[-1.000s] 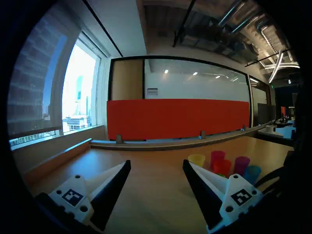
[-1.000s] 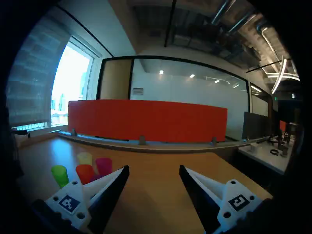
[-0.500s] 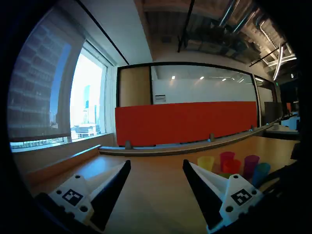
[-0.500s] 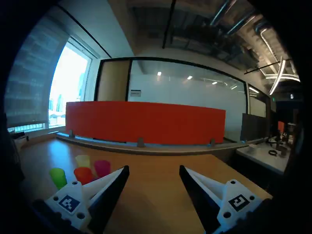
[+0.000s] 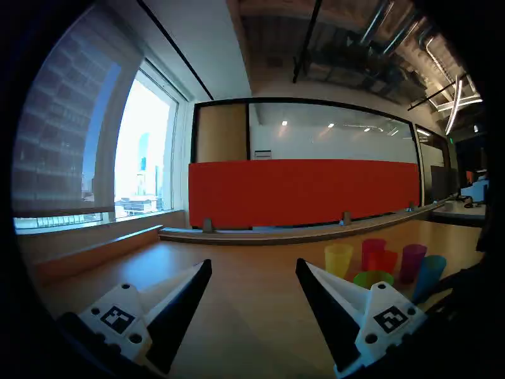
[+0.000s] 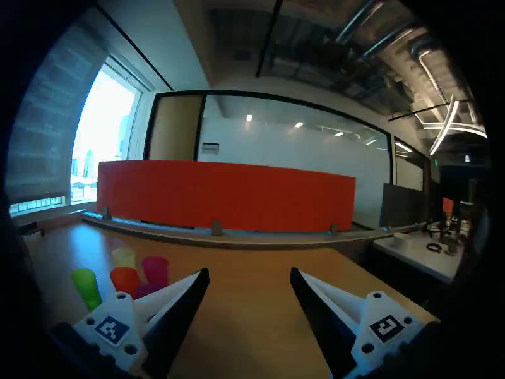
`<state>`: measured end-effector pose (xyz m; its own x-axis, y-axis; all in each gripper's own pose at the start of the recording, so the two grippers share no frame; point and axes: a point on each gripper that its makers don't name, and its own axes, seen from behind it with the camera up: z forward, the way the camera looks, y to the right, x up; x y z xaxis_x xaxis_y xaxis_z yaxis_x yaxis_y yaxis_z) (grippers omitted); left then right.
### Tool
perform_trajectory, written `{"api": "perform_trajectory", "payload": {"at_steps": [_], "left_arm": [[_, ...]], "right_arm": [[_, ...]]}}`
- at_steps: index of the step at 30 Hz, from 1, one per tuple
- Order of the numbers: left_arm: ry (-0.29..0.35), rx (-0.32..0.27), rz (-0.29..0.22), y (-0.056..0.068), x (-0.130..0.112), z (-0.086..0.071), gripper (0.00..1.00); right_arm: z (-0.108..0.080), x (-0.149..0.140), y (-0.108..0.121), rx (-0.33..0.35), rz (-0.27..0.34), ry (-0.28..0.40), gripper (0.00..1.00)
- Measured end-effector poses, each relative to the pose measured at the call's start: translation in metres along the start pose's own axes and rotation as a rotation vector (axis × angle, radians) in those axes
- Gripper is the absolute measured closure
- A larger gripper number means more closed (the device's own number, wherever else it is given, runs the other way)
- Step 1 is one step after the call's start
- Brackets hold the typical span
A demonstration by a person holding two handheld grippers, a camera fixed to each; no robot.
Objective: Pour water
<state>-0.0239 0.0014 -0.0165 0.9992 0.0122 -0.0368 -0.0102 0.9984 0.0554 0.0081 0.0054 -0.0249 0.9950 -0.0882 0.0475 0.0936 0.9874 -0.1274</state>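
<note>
A cluster of coloured plastic cups stands on the wooden table (image 5: 252, 328). In the left gripper view it lies to the right, past the right finger: yellow cup (image 5: 338, 259), pink cup (image 5: 372, 246), purple cup (image 5: 413, 260), blue cup (image 5: 431, 273), green cup (image 5: 372, 278). The left gripper (image 5: 252, 278) is open and holds nothing. In the right gripper view the cups sit at the lower left: green cup (image 6: 85, 287), yellow cup (image 6: 124, 256), orange cup (image 6: 125, 280), magenta cup (image 6: 155, 270). The right gripper (image 6: 249, 284) is open and holds nothing.
A red divider panel (image 5: 303, 192) runs along the table's far edge. A bright window (image 5: 142, 164) and a low ledge line the left side. Another desk (image 6: 416, 249) with small items stands at the far right. Bare wood (image 6: 252, 316) lies ahead of both grippers.
The left gripper view has swung a little, so the cups sit further right and the green cup shows more. In the right gripper view the cups have drifted slightly left. Both grippers stay open.
</note>
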Motion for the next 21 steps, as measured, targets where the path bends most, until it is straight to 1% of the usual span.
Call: {"api": "perform_trajectory", "payload": {"at_steps": [6, 12, 21], "left_arm": [[0.011, 0.002, 0.008, 0.001, 0.000, 0.000, 0.01], [0.001, 0.001, -0.014, -0.001, -0.006, 0.000, 0.01], [-0.015, -0.006, -0.018, 0.001, -0.012, 0.002, 0.01]], "right_arm": [[0.000, 0.003, -0.001, 0.000, -0.002, 0.001, 0.01], [0.001, 0.002, 0.002, -0.004, -0.003, 0.000, 0.01], [0.000, -0.001, 0.004, -0.008, 0.000, -0.004, 0.01]]}}
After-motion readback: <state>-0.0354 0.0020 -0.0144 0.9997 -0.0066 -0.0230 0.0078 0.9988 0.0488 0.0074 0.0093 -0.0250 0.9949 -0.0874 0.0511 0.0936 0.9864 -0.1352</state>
